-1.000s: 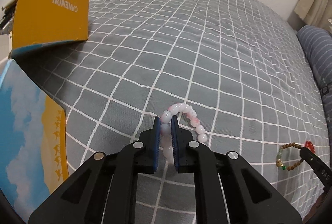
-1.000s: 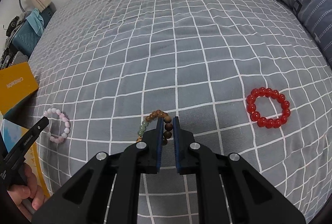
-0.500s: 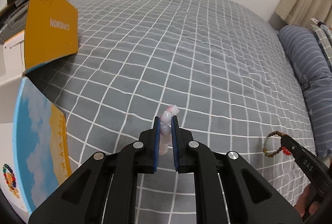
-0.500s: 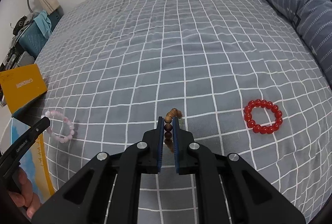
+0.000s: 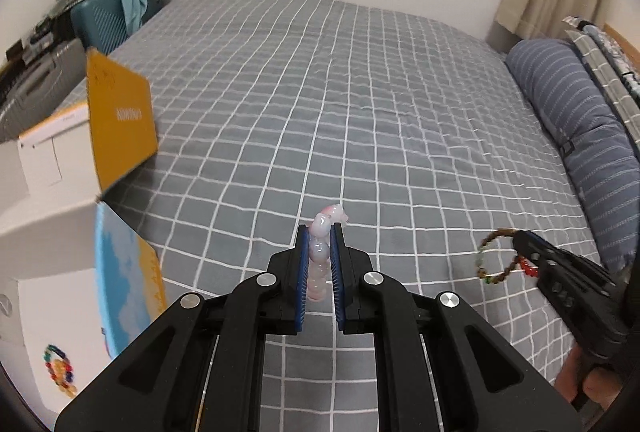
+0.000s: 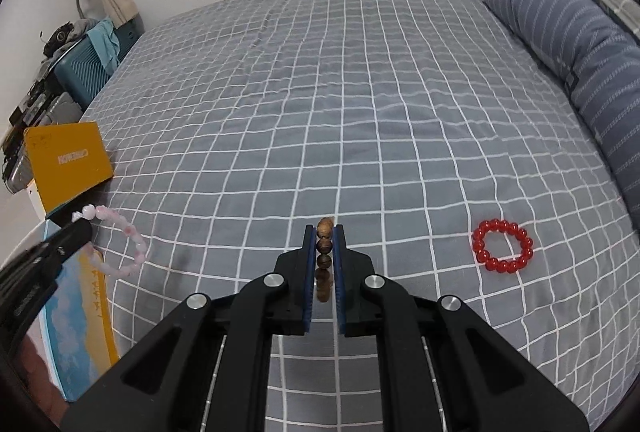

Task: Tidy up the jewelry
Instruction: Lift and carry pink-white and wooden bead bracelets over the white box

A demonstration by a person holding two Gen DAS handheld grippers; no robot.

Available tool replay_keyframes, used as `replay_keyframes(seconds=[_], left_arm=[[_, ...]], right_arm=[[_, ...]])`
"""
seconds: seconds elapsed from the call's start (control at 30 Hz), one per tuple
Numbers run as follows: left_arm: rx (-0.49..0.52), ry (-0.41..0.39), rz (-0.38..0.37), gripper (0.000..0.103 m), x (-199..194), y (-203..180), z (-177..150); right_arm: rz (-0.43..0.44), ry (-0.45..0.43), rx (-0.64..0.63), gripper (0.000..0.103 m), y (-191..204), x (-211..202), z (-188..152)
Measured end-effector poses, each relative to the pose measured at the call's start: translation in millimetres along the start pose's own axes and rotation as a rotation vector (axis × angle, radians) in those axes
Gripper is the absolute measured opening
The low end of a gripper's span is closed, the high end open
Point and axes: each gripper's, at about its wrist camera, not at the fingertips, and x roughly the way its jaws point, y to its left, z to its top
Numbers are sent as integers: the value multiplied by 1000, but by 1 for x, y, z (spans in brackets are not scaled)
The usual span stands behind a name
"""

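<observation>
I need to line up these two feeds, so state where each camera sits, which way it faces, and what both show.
Left wrist: sits on the left gripper, facing along its fingers across the bed toward the window wall; it clamps the pink bracelet; right gripper's tip and a hand at right.
Right wrist: sits on the right gripper, facing across the bed; it clamps the brown bracelet; left gripper's tip at left.
Shared: bed, both bracelets, orange box flap, striped pillow.
</observation>
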Motion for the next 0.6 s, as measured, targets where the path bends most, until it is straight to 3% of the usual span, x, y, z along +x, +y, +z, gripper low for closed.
replay_keyframes(seconds=[0.3,0.6], left_arm=[[13,-51,28,10,-48,31,10],[-70,-78,78,10,-93,103,6]], right_arm=[[38,-31,-69,8,54,-18,7],[128,-60,-171,8,140,-38,7]])
